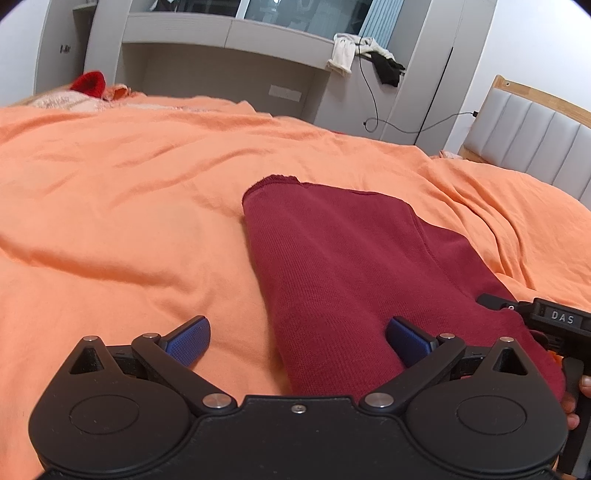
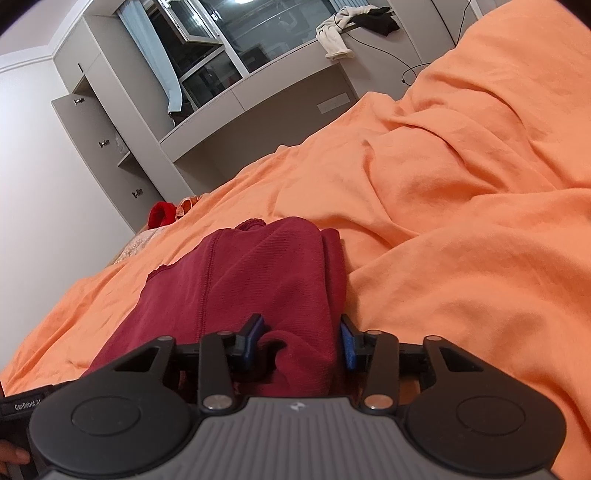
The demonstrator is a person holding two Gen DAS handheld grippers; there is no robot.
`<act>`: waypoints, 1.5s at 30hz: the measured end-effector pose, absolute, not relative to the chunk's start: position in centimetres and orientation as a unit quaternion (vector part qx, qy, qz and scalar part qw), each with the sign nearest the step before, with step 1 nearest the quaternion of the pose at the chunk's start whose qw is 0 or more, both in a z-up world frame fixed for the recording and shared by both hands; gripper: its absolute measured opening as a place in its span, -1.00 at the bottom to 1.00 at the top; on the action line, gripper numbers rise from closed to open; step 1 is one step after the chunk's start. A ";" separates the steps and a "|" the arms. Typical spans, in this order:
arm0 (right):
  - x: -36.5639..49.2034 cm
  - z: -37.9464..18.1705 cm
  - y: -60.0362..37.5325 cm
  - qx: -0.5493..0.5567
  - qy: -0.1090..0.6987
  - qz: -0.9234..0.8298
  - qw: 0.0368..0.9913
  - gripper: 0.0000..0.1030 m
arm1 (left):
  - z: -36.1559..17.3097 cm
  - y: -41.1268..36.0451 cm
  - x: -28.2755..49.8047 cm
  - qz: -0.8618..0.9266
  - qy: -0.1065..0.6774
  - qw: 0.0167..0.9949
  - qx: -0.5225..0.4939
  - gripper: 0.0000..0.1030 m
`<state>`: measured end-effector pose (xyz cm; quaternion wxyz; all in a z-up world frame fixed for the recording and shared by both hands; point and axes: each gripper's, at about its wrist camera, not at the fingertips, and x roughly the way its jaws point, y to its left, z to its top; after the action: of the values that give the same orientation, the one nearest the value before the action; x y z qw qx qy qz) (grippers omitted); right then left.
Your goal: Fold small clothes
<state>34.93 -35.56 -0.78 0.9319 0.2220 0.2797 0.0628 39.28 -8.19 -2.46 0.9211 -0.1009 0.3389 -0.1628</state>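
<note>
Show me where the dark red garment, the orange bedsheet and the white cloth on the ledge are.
dark red garment (image 1: 332,258), left wrist view, middle of its folded top layer.
orange bedsheet (image 1: 129,184), left wrist view, bare wrinkled part.
white cloth (image 2: 332,33), right wrist view, its hanging part.

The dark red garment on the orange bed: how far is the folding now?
Done: the dark red garment already lies folded into a narrow strip on the orange bedcover. In hand: the right gripper has its near end between its fingers; the left gripper is open and holds nothing. Left: probably one more fold across its length.
</note>
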 end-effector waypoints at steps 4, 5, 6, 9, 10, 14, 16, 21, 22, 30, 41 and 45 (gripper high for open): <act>35.0 -0.1 -35.1 0.210 0.278 0.064 0.935 -0.33 | -2.1 -7.8 40.5 -0.192 0.371 0.899 -0.135 0.70; 35.0 0.1 -35.0 0.208 0.277 0.064 0.936 -0.36 | -2.0 -7.8 40.8 -0.199 0.377 0.894 -0.139 0.60; 35.0 0.2 -34.9 0.207 0.276 0.064 0.936 -0.37 | -2.0 -7.8 41.1 -0.205 0.383 0.889 -0.144 0.55; 35.1 0.4 -34.9 0.208 0.277 0.061 0.936 -0.37 | -1.7 -8.0 41.8 -0.218 0.396 0.879 -0.151 0.29; 35.2 0.5 -34.9 0.210 0.279 0.060 0.935 -0.37 | -1.6 -8.0 41.9 -0.220 0.398 0.878 -0.152 0.21; 35.3 0.8 -35.0 0.218 0.277 0.058 0.934 -0.39 | -1.2 -8.3 41.9 -0.215 0.395 0.880 -0.156 -0.10; 35.2 1.1 -34.8 0.216 0.269 0.062 0.937 -0.47 | -1.0 -8.7 41.7 -0.207 0.386 0.887 -0.150 -0.26; 34.6 3.0 -32.7 0.158 0.220 0.089 0.958 -0.58 | 0.3 -9.5 40.7 -0.195 0.344 0.910 -0.124 -0.49; 34.5 3.5 -32.0 0.138 0.206 0.094 0.964 -0.58 | 0.8 -9.7 40.3 -0.192 0.327 0.918 -0.113 -0.51; 35.1 5.1 -25.3 0.002 0.101 0.130 0.986 -0.60 | 4.1 -10.2 37.7 -0.139 0.171 0.975 0.020 -0.53; 39.3 2.5 -23.6 0.028 0.185 0.119 0.975 -0.56 | 1.2 -6.8 40.7 -0.068 0.248 0.966 0.006 -0.46; 39.4 1.9 -24.8 0.049 0.215 0.109 0.969 -0.42 | 0.8 -6.1 40.7 -0.062 0.261 0.963 -0.013 -0.34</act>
<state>39.37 -24.83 1.90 0.9694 0.0492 0.2146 0.1086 40.68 -6.13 0.82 0.9634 -0.0135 0.2606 -0.0619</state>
